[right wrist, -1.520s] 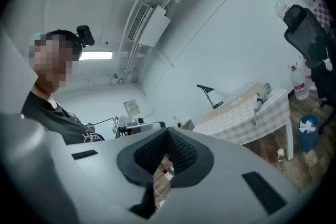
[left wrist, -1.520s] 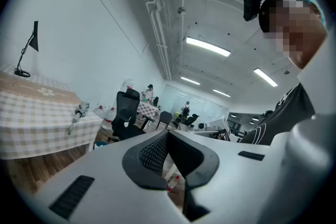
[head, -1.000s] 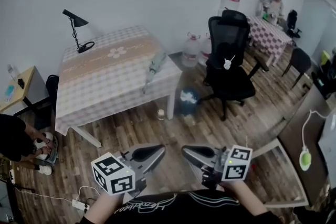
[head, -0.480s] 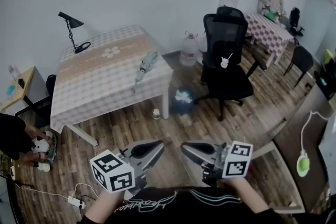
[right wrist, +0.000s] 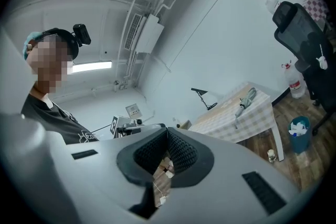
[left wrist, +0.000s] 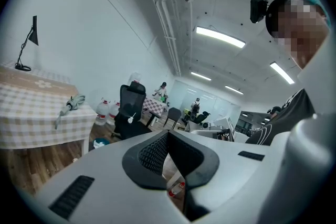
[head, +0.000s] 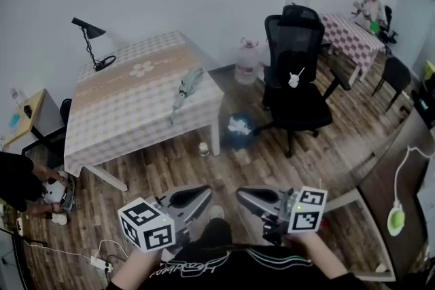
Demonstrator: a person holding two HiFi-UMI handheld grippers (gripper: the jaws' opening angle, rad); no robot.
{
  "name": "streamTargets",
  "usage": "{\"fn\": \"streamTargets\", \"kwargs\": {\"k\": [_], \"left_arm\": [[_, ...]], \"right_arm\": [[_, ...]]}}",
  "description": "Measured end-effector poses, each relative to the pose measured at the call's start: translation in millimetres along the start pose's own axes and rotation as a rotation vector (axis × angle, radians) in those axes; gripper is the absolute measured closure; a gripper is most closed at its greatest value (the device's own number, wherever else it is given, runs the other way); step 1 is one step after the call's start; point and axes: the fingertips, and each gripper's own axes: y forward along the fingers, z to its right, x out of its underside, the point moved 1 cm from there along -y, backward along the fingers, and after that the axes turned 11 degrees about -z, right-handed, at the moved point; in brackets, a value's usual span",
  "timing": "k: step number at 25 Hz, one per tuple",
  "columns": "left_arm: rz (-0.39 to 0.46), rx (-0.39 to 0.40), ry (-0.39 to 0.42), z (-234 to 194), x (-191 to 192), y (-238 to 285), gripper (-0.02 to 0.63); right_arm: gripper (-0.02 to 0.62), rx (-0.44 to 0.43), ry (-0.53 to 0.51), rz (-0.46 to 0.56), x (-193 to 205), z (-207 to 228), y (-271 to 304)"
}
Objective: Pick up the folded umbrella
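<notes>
The folded grey-green umbrella (head: 185,86) lies on the right part of the checked table (head: 122,112), near its edge; it also shows as the umbrella (left wrist: 68,107) and the umbrella (right wrist: 244,99) in the gripper views. Both grippers hang low at the bottom of the head view, far from the table. My left gripper (head: 204,195) is shut with nothing in it, and its tip faces the right one. My right gripper (head: 242,195) is likewise shut and empty. In each gripper view the jaws meet: left gripper (left wrist: 168,136), right gripper (right wrist: 167,135).
A black desk lamp (head: 92,44) stands at the table's far left corner. A black office chair (head: 296,78), water jugs (head: 248,61) and a blue bin (head: 238,127) stand right of the table. A small cup (head: 203,148) sits by the table leg. A person (head: 20,180) crouches at left.
The head view has drifted, so table and umbrella sit slightly further left. A foot now shows on the floor between the grippers. Both grippers stay shut.
</notes>
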Motion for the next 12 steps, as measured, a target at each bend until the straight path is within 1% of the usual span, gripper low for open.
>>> {"fn": "streamTargets", "kwargs": {"k": [6,12], "left_arm": [[0.002,0.027,-0.012,-47.8,-23.2,27.3,0.609],[-0.024,0.055,-0.025,-110.9,-63.9,59.8,0.609]], "right_arm": [[0.583,0.03,0.014,-0.004,-20.4,45.8,15.8],[0.583,0.061,0.056,0.018,-64.1,110.8,37.8]]}}
